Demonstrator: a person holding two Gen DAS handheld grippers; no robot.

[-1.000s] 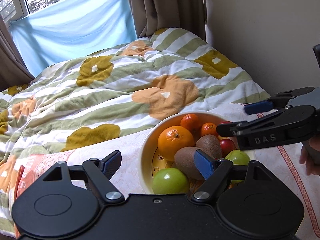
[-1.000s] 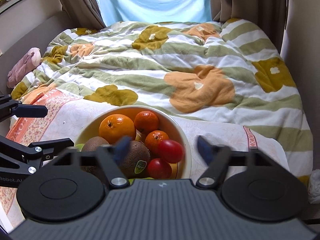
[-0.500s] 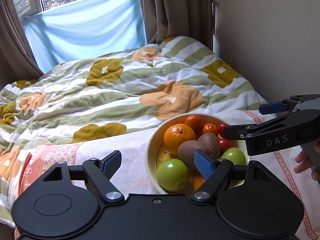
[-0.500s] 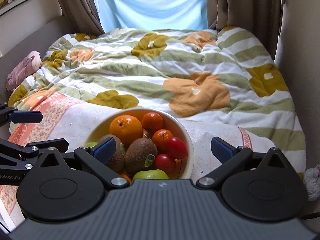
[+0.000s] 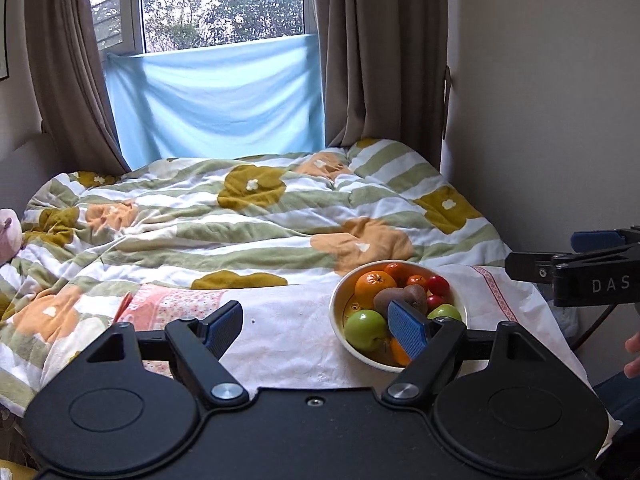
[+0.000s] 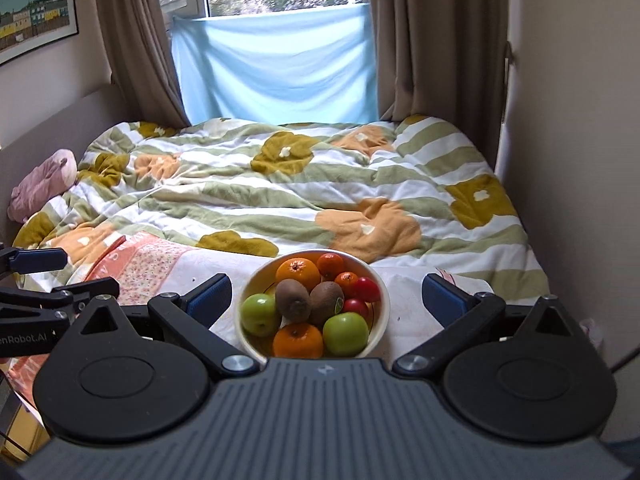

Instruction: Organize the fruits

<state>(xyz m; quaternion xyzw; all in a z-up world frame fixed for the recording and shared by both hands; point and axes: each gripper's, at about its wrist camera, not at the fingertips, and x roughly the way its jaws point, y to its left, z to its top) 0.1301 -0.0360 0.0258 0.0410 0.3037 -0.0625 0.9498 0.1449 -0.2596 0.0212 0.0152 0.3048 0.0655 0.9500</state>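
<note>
A cream bowl (image 6: 381,280) of fruit sits on a white cloth at the near end of the bed. It holds oranges (image 6: 298,272), two kiwis (image 6: 294,301), green apples (image 6: 345,334), small tangerines and red fruits (image 6: 366,289). My right gripper (image 6: 326,292) hangs open, above and short of the bowl, with nothing between its blue pads. In the left wrist view the bowl (image 5: 337,308) lies to the right. My left gripper (image 5: 316,320) is open and empty over the cloth. Each gripper shows in the other's view: right gripper (image 5: 548,250), left gripper (image 6: 86,272).
A flowered green-striped quilt (image 6: 280,184) covers the bed up to a window with brown curtains and a blue sheet. A pink plush toy (image 6: 44,184) lies at the far left. A wall runs along the bed's right side. A hand (image 5: 632,354) shows at the right edge.
Both grippers have pulled back and risen away from the bowl, which now looks smaller and farther off. The right gripper's jaws spread wider early on. The fruit has not moved.
</note>
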